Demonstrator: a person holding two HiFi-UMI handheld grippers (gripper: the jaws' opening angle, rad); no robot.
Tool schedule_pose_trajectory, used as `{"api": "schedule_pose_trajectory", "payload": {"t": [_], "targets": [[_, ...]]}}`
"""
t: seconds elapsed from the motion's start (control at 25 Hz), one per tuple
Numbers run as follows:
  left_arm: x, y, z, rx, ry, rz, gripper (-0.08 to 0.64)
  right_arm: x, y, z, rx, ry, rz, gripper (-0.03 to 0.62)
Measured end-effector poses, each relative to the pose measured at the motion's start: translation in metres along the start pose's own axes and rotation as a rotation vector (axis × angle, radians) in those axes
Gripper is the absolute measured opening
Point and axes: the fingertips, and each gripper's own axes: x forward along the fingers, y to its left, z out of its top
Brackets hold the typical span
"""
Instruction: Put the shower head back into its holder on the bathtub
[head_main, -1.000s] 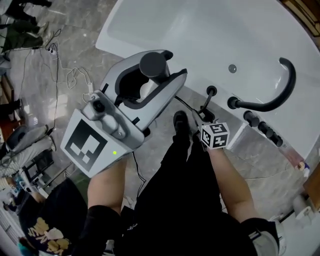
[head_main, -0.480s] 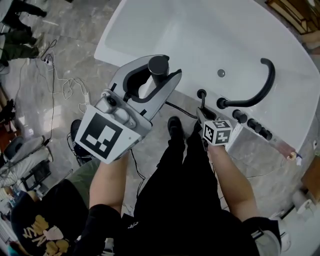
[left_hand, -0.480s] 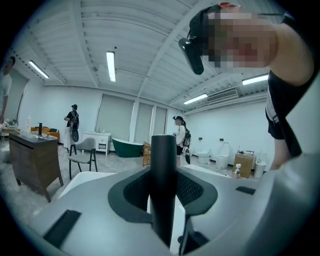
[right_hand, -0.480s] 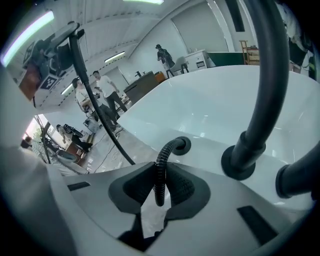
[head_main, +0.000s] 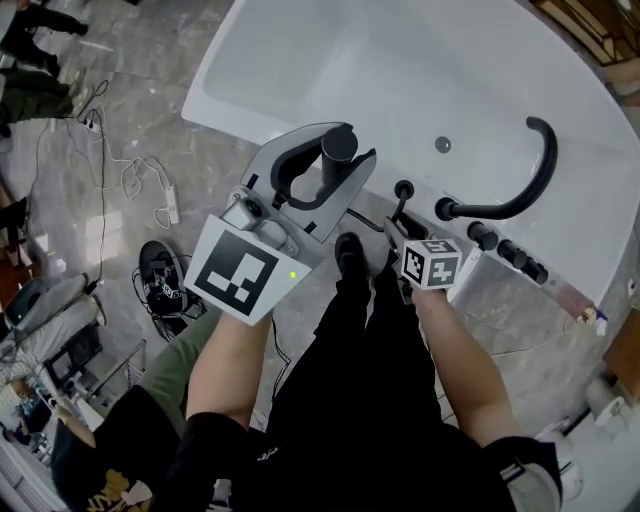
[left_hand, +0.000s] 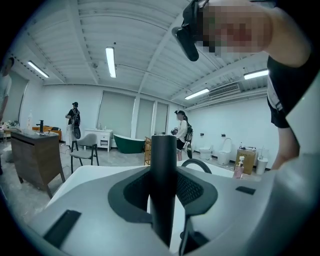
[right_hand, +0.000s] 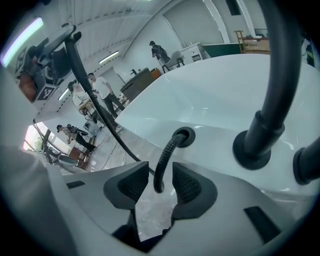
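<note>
Shower head (left_hand: 164, 170): its black cylindrical handle is standing upright between the jaws of the left gripper (head_main: 332, 165), which are clamping it from both sides, the dark pads (left_hand: 195, 187) pressing against its flanks. This gripper is hovering off the bathtub (head_main: 420, 70), over its near rim and the grey marble floor (head_main: 120, 110), so the handle is sitting well apart from its seat. Hose (right_hand: 167, 150): the ribbed black line is emerging from the holder (right_hand: 184, 136), a round dark-ringed socket in the rim just ahead of the right jaws, and is dropping down between them. Right gripper (right_hand: 160, 182): its jaws are standing a little apart, the hose passing through the gap with a sliver of space showing on either side, so no firm pinch is showing. Beyond the left jaw a further stretch of hose is rising up and away toward the other tool. Marker cube (head_main: 430, 264): it is riding on top of this gripper. Faucet (head_main: 510, 210): the curved black spout is standing on the rim just to the right of the right jaws, arching over the basin. Knobs (head_main: 482, 236): a row of dark round controls is continuing rightward along the rim beyond the spout base.
</note>
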Motion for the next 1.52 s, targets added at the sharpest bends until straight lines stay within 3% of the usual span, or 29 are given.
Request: {"api": "schedule_pose_trajectory", "payload": {"t": [0.16, 0.28, 0.36, 0.4, 0.56, 0.72, 0.84, 0.96, 1.16, 1.32, 1.52], "targets": [[0.001, 0.008, -0.011, -0.018, 0.002, 0.016, 0.13, 0.017, -0.008, -0.032, 0.034, 0.008, 0.02, 0.202], [0.001, 0.012, -0.014, -0.043, -0.001, 0.02, 0.13, 0.033, -0.004, -0.038, 0.066, -0.01, 0.066, 0.187], [0.002, 0.011, -0.01, -0.042, -0.003, 0.02, 0.13, 0.033, 0.005, -0.033, 0.067, -0.027, 0.089, 0.087], [0.002, 0.01, -0.007, -0.036, -0.002, 0.017, 0.13, 0.029, 0.009, -0.029, 0.062, -0.031, 0.091, 0.075], [0.004, 0.008, 0.017, -0.009, -0.01, 0.001, 0.132, 0.004, 0.017, -0.002, 0.063, -0.028, 0.061, 0.071], [0.003, 0.005, 0.054, 0.003, -0.034, -0.001, 0.13, -0.024, 0.008, 0.034, 0.093, -0.034, 0.004, 0.106], [0.008, -0.002, 0.085, 0.022, -0.067, -0.01, 0.13, -0.045, 0.0, 0.064, 0.055, -0.059, -0.043, 0.132], [0.008, -0.01, 0.117, 0.045, -0.097, -0.024, 0.13, -0.074, 0.015, 0.087, 0.024, -0.088, -0.028, 0.138], [-0.003, -0.025, 0.164, 0.065, -0.124, -0.02, 0.13, -0.141, 0.067, 0.127, -0.182, -0.168, 0.035, 0.094], [-0.021, -0.034, 0.194, 0.087, -0.128, -0.006, 0.13, -0.207, 0.097, 0.167, -0.316, -0.283, 0.052, 0.074], [-0.038, -0.047, 0.224, 0.107, -0.134, 0.008, 0.13, -0.289, 0.105, 0.212, -0.346, -0.44, 0.02, 0.051]]}}
